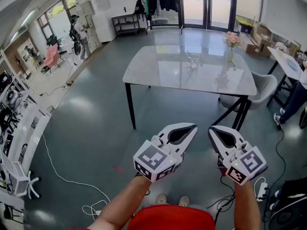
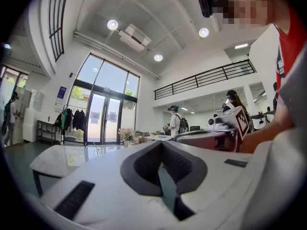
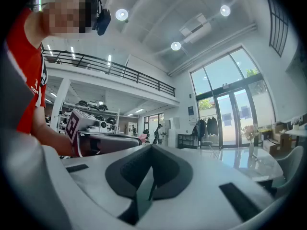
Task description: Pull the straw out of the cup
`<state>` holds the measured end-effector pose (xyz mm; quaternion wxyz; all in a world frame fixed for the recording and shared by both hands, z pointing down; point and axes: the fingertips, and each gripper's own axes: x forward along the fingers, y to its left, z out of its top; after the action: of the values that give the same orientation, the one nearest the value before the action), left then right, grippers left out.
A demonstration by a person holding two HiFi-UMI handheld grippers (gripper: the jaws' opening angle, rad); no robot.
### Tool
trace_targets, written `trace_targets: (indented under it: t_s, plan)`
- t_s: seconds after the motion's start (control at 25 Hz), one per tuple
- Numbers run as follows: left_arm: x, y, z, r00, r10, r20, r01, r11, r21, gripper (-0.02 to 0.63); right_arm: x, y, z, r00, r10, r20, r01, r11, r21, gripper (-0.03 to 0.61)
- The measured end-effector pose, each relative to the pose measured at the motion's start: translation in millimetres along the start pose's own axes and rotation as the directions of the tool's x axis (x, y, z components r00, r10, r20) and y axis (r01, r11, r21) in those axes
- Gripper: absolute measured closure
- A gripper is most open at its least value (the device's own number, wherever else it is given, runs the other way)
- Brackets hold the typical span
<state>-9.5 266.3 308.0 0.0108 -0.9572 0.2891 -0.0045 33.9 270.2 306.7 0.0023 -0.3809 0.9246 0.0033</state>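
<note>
A clear glass cup [image 1: 193, 60] with a thin straw in it stands on the far part of a grey table [image 1: 158, 75], well ahead of both grippers. The person holds both grippers level over the floor, short of the table's near edge. The left gripper [image 1: 194, 127] is shut with nothing in it; its jaws meet at the tip in the left gripper view [image 2: 161, 143]. Beside it, the right gripper [image 1: 211, 130] is also shut and empty, with its tips together in the right gripper view [image 3: 151, 148]. In both gripper views the cup is too small to make out clearly.
A vase of pink flowers [image 1: 230, 44] stands at the table's far right corner. A grey chair [image 1: 264, 90] sits at the table's right end, next to another white table [image 1: 288, 63]. Cables [image 1: 72, 181] lie on the floor. A person [image 1: 76, 32] stands far left.
</note>
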Motion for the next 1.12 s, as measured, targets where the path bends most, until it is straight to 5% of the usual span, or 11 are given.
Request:
trace_targets:
  t_s: [1.12]
  plan:
    - [54.9,4.3,-16.4,0.993,0.114,-0.010,-0.114,0.994,-0.006,0.592,-22.6,-76.1,-5.7,0.999,0.025,0.030,-0.024,1.000,-0.012,0.557]
